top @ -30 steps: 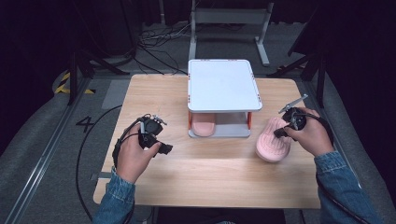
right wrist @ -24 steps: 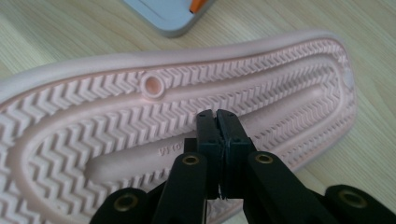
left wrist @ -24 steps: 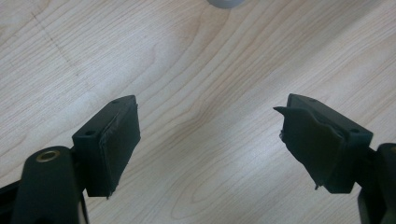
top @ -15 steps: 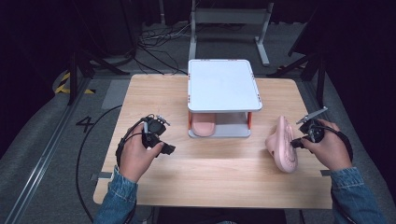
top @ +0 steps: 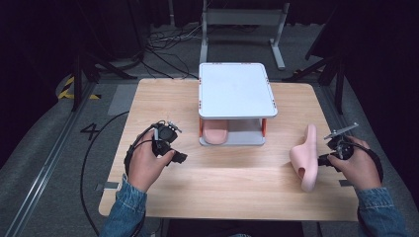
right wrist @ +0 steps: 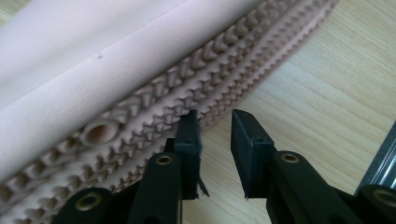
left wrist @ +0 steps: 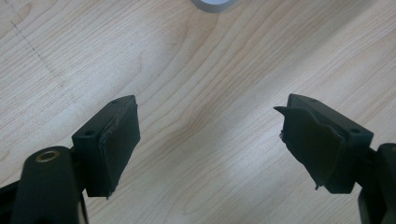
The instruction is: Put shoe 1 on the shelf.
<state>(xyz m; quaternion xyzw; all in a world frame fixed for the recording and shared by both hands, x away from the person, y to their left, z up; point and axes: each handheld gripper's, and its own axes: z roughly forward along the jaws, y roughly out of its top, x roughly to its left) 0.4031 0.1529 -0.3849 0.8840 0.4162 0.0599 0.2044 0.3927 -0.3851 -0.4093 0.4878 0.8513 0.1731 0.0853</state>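
A pink slipper [top: 306,157] stands on its edge at the right of the wooden table [top: 237,173]. Its ridged sole [right wrist: 154,116] faces my right gripper [top: 322,159]. That gripper [right wrist: 215,119] is open by a narrow gap. Its jaws have just been opening, with only bare wood between them and the sole right beside the left jaw. A second pink slipper [top: 215,133] lies on the lower shelf of the white rack [top: 236,91]. My left gripper [top: 179,157] rests at the left of the table. It [left wrist: 210,105] is wide open over bare wood.
The white rack stands at the table's middle back, and one of its grey feet [left wrist: 212,3] is just ahead of the left gripper. A black cable [top: 94,148] loops off the table's left edge. Metal stands [top: 242,19] and more cables lie on the floor behind.
The right hand has drawn the slipper right and toward the person, tipping it from flat onto its edge, then let go of it. The left hand has kept still.
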